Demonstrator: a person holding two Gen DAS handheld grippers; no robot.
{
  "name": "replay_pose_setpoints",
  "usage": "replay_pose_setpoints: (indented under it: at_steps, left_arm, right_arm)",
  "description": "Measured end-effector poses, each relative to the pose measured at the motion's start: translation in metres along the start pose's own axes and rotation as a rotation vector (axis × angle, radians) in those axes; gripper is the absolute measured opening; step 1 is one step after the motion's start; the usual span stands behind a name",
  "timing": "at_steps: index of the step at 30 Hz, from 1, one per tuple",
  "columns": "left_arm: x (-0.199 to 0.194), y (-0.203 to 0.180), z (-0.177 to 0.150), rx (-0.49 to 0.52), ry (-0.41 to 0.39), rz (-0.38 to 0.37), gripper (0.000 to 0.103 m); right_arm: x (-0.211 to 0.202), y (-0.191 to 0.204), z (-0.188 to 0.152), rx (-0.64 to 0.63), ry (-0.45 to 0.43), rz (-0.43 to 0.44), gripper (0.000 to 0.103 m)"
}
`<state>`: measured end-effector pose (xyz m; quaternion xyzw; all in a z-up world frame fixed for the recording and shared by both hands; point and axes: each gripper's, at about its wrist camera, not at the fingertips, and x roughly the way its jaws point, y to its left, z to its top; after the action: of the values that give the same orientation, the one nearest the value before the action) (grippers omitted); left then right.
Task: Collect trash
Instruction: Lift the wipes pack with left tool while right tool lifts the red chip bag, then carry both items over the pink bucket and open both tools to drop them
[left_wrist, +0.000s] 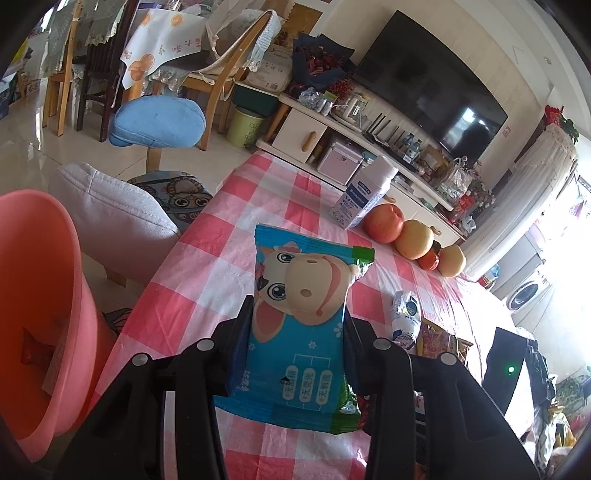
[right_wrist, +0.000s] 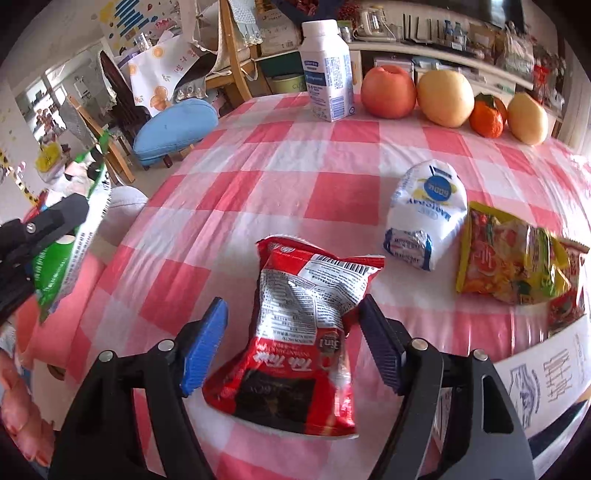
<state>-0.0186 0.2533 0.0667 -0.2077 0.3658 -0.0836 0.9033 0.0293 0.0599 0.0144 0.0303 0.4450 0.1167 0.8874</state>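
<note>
left gripper (left_wrist: 297, 325): jaws closed on the blue cartoon-cow wrapper (left_wrist: 303, 317), which is held up off the checked tablecloth (left_wrist: 221, 236). the pink bin (left_wrist: 40, 295) sits at 9 o'clock in the left view, beside the table edge, and looks like the likely drop point.

right gripper (right_wrist: 291, 343): jaws spread, one finger on each side of the red-and-white snack packet (right_wrist: 299, 332), which lies flat on the tablecloth (right_wrist: 280, 177); no contact is evident. at 1 o'clock from it lies a crumpled white pouch (right_wrist: 424, 214), at 3 o'clock a yellow noodle packet (right_wrist: 506, 266). along the far edge, 12 to 2 o'clock, stand a milk carton (right_wrist: 328, 70) and a row of fruit (right_wrist: 447, 98), probably not trash.

handling, as judged: the packets appear empty, light, thin and crinkly, so they will fold and may slide on the cloth. the red packet is best pinched across its puffed mid-body, pressing down slightly so that the film bunches between the pads (right_wrist: 205, 347) rather than slipping out.
</note>
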Motion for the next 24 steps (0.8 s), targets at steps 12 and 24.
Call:
replay_pose_setpoints:
  at_steps: [12,24]
  left_arm:
    - [-0.008,0.008,0.003,-0.030,-0.023,0.001,0.043]
    - [-0.051,0.039,0.018,-0.128,-0.143,0.023,0.043]
  right_arm:
    - [-0.004,0.000,-0.006,-0.063,-0.061,0.003,0.045]
    - [-0.052,0.076,0.029,-0.185,-0.171,0.192,0.045]
